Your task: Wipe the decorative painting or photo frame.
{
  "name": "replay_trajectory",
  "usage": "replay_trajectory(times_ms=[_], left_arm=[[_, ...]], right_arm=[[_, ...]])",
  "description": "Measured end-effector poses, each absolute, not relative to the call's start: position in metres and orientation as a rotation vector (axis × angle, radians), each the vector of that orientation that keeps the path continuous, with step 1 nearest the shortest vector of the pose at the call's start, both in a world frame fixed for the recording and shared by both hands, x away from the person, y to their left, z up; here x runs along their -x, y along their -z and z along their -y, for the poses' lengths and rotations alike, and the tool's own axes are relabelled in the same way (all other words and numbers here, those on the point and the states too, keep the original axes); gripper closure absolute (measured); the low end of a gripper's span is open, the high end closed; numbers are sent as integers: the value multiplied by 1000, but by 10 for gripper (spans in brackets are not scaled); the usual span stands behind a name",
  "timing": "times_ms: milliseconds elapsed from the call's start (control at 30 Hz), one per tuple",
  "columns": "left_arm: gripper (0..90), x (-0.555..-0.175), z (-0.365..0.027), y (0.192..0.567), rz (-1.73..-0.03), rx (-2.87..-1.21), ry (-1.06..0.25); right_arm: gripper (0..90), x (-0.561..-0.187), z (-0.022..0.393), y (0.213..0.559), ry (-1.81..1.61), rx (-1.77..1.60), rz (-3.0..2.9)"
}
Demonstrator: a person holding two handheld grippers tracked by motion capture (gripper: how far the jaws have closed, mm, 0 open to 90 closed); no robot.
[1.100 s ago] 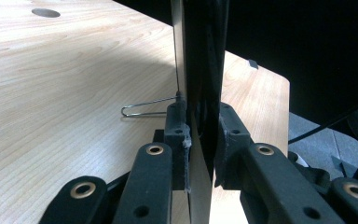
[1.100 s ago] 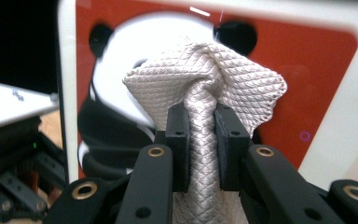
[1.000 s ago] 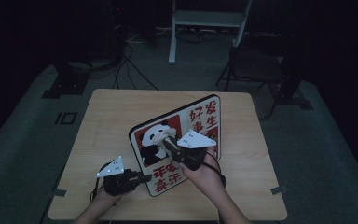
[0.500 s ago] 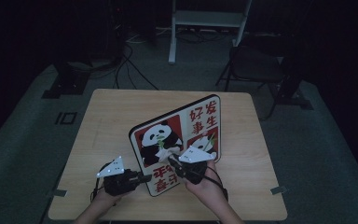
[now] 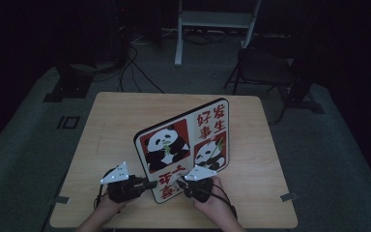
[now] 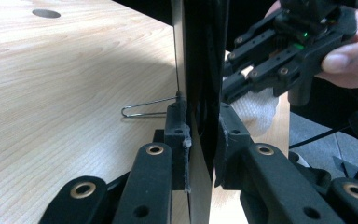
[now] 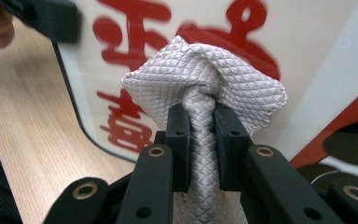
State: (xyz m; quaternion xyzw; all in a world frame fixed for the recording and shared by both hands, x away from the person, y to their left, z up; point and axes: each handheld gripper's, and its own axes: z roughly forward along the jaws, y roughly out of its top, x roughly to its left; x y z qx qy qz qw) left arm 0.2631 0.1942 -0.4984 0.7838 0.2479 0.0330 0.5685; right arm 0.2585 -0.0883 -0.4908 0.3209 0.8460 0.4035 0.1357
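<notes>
A panda picture board with red characters stands tilted on the wooden table. My left gripper is shut on its near left edge; in the left gripper view the board's dark edge sits clamped between the pads. My right gripper is shut on a bunched white cloth, which presses against the board's face over the red characters near its bottom. The cloth also shows behind the board in the left gripper view, below the right gripper.
A thin wire stand juts from the board's back onto the table. A round hole lies in the tabletop. Beyond the table, on the dark floor, are a chair, a white frame and cables.
My right gripper with the cloth has come down the board's face, from the panda pictures to the red characters near the bottom edge. The left gripper and the board have kept still.
</notes>
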Motion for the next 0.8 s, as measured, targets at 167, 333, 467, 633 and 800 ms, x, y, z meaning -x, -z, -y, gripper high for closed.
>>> replay_trajectory(times_ms=[167, 333, 467, 633, 800], left_arm=[[788, -262, -194, 498, -582, -1841, -82], [788, -263, -194, 498, -580, -1841, -79], [789, -263, -194, 499, -579, -1840, -79], [789, -263, -195, 499, -583, -1831, -74], [788, -264, -195, 500, -581, -1828, -75]], right_arm=[[781, -258, 89, 500, -1136, -948, -2489], [781, -257, 89, 508, -1106, -961, -2522], [781, -257, 89, 514, -1088, -967, -2542], [780, -256, 89, 525, -1053, -970, -2578], [780, -254, 87, 532, -1025, -962, -2610]])
